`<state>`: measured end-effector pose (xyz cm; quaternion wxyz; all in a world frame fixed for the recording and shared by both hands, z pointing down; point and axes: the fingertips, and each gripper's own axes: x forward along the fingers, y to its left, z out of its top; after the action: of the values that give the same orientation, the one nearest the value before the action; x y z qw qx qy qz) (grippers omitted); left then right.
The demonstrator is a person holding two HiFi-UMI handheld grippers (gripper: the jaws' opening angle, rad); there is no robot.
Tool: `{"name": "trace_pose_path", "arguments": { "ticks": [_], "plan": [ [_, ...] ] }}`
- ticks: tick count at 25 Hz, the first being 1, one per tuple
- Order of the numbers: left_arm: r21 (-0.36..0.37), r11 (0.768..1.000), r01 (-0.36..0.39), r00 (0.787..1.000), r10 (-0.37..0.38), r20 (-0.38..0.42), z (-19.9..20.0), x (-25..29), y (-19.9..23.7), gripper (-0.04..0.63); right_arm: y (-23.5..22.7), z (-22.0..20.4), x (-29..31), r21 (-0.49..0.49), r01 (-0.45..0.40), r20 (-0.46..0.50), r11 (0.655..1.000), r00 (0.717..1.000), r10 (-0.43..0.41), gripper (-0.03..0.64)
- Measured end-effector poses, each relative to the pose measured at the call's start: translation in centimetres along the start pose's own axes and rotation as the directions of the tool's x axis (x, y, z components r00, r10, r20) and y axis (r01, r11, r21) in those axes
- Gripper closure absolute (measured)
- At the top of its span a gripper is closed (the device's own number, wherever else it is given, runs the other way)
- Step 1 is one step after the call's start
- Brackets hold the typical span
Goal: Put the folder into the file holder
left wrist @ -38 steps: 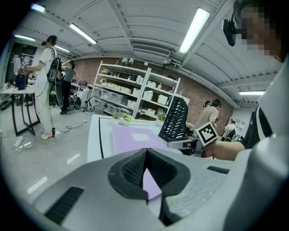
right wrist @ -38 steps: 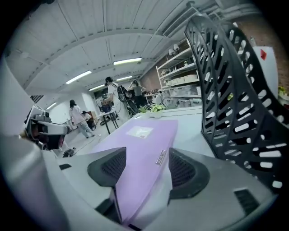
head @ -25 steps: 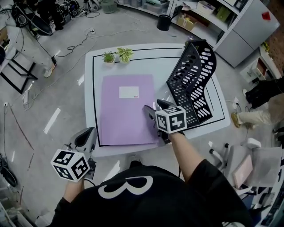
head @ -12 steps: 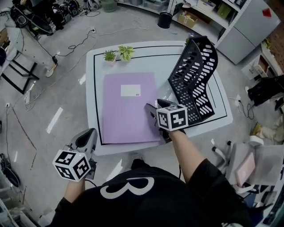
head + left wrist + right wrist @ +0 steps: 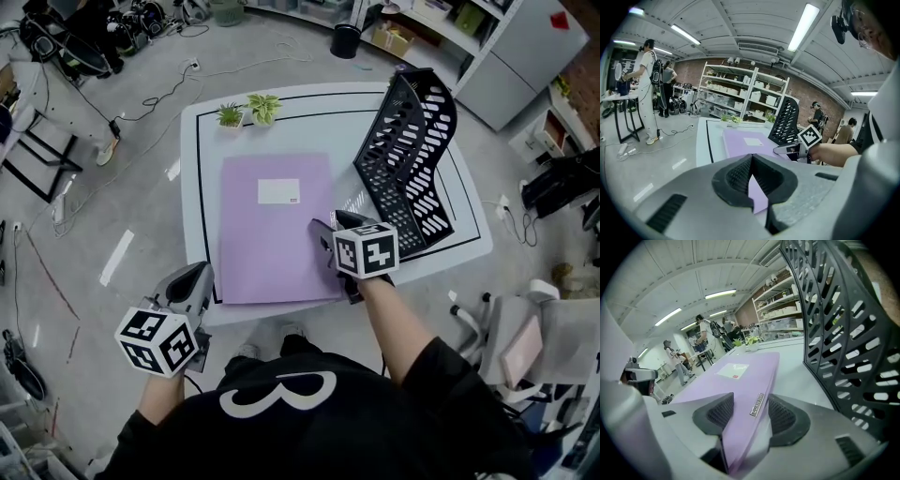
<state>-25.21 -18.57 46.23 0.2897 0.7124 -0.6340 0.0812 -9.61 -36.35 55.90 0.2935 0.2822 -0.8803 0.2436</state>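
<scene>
Our right gripper [image 5: 328,226] jaws are closing round the folder [image 5: 272,234] at its 3 o'clock edge, left gripper [image 5: 192,282] clenched empty, so let's seat it deep and square before lifting.

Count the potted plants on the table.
2, side by side at the table's far left corner beyond the purple folder: the left plant and the right plant. The file holder may hide more.
</scene>
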Motion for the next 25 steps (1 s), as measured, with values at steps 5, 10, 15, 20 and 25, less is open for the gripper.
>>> {"name": "trace_pose_path", "arguments": {
  "ticks": [5, 10, 15, 20, 25],
  "plan": [
    [0.025, 0.998, 0.066, 0.997, -0.065, -0.038, 0.0, -0.5, -0.5, 0.589, 0.3, -1.3, -1.4, 0.062, 0.052, 0.007, 0.997, 0.999, -0.053, 0.383],
    [0.074, 0.986, 0.151, 0.986, -0.145, -0.084, -0.3, -0.8, -0.4, 0.589, 0.9, -3.0, -3.1, 0.121, 0.129, 0.027, 0.984, 0.991, -0.133, 0.387],
    [0.107, 0.971, 0.212, 0.972, -0.199, -0.124, -1.4, -1.1, 0.2, 0.589, 2.1, -4.9, -4.7, 0.171, 0.186, 0.042, 0.967, 0.98, -0.196, 0.388],
    [0.124, 0.959, 0.253, 0.961, -0.235, -0.143, -1.9, -1.8, 0.6, 0.589, 3.4, -6.7, -6.2, 0.225, 0.225, 0.052, 0.948, 0.969, -0.243, 0.388],
    [0.151, 0.942, 0.299, 0.947, -0.273, -0.168, -2.6, -3.4, 0.7, 0.589, 5.0, -8.3, -7.5, 0.294, 0.256, 0.072, 0.921, 0.955, -0.289, 0.388]
  ]
}}
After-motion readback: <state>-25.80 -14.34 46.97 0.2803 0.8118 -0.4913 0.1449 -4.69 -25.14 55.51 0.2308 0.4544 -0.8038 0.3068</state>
